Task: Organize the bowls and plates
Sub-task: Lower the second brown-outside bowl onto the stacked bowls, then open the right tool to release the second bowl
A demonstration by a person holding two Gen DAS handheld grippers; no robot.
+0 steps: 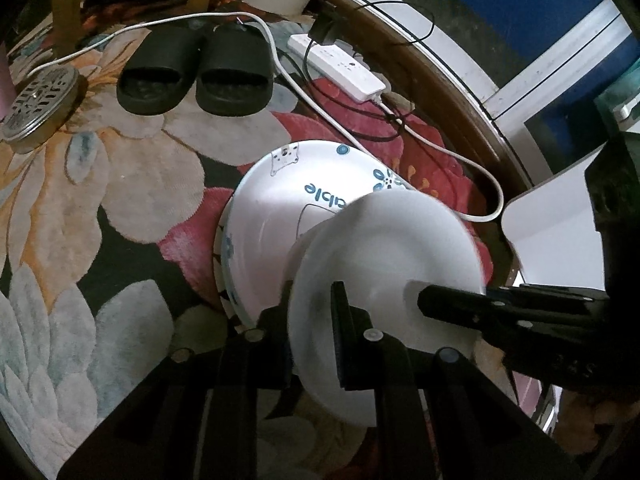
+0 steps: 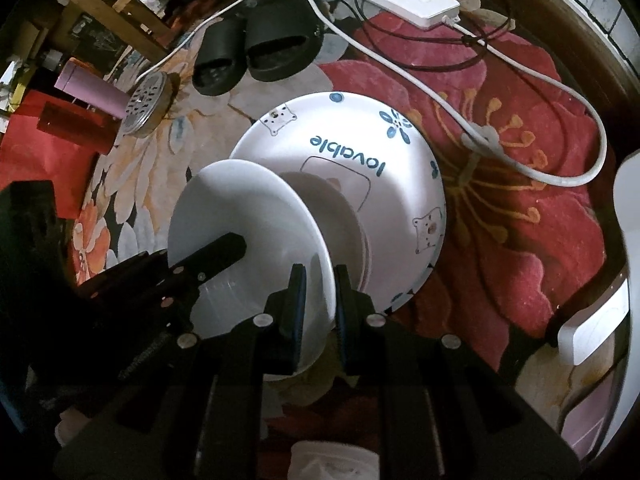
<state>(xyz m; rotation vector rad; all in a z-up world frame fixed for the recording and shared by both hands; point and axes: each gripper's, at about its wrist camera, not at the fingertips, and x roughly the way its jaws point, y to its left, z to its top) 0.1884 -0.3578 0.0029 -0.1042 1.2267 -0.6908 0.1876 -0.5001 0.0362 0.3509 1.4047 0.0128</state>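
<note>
Both hand-held grippers are on the same plain white bowl (image 2: pixel 256 240), which hangs tilted in the air above the flowered carpet (image 1: pixel 100 200). The right hand-held gripper (image 2: pixel 320 304) has its jaws pinched on the bowl's near rim, one finger inside and one outside. The left hand-held gripper (image 1: pixel 316 336) grips the opposite edge the same way, so the bowl is carried between the two. Just beyond it, lying on the carpet, is a larger printed bowl (image 2: pixel 360 184) with blue flowers, little bears and the word "lovable"; it seems to sit on another piece of crockery, though the blur along its lower edge makes that hard to tell.

The white bowl looks like glazed ceramic: stiff, fairly heavy for its size, slick under the pads, and likely to chip if it knocks against the printed one. The rim is the only sensible place to hold it, and a two-sided pinch like this should stop it from swinging. I would lower it slowly and level.

A pair of black slippers (image 1: pixel 196 72), a white power strip (image 1: pixel 340 64) and its cord lie further back, well apart from the dishes.
</note>
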